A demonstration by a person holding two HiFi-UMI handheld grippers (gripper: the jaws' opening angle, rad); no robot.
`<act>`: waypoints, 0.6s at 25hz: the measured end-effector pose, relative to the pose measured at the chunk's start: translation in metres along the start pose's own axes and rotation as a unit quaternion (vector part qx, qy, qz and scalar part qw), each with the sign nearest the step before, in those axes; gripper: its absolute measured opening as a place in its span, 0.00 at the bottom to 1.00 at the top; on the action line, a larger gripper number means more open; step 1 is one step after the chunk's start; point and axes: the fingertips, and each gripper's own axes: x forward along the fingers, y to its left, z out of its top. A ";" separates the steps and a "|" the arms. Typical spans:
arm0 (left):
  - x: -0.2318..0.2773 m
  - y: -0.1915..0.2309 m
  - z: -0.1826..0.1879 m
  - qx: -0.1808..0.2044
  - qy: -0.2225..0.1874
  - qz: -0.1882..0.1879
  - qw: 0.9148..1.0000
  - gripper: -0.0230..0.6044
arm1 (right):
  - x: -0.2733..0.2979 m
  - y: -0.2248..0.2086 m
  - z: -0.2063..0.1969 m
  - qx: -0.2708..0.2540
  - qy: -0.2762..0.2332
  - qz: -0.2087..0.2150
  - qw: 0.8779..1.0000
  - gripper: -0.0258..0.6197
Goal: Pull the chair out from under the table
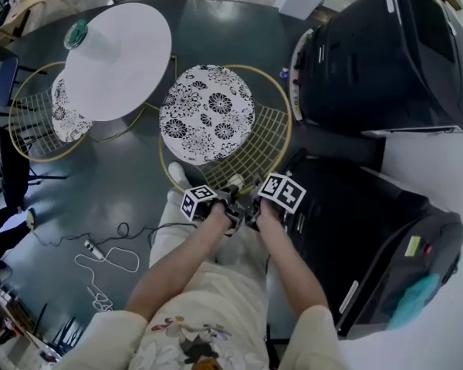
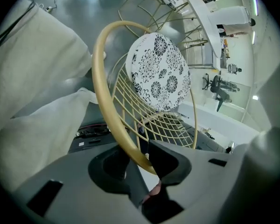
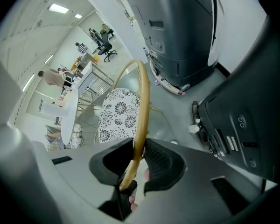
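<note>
A gold wire chair with a black-and-white floral cushion [image 1: 207, 114] stands beside the round white table [image 1: 119, 56], its seat out from under the top. Both grippers hold its round back rim [image 1: 282, 122] at the near side. My left gripper [image 1: 220, 206] is shut on the gold rim [image 2: 102, 78], which runs between the pads at the left gripper [image 2: 137, 155]. My right gripper [image 1: 258, 201] is shut on the same rim [image 3: 142, 101], pinched at the right gripper [image 3: 136, 160]. The cushion [image 3: 116, 113] lies beyond the jaws.
A second wire chair [image 1: 38, 122] sits partly under the table at the left. Two large black printers [image 1: 386, 52] [image 1: 370, 237] stand close on the right. A white cable [image 1: 100, 264] lies on the dark floor at the left. The person's legs are right behind the chair.
</note>
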 end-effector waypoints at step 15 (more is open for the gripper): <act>0.038 0.044 -0.086 -0.013 0.032 0.017 0.999 0.24 | -0.038 -0.095 0.003 0.007 -0.001 -0.034 0.999 0.16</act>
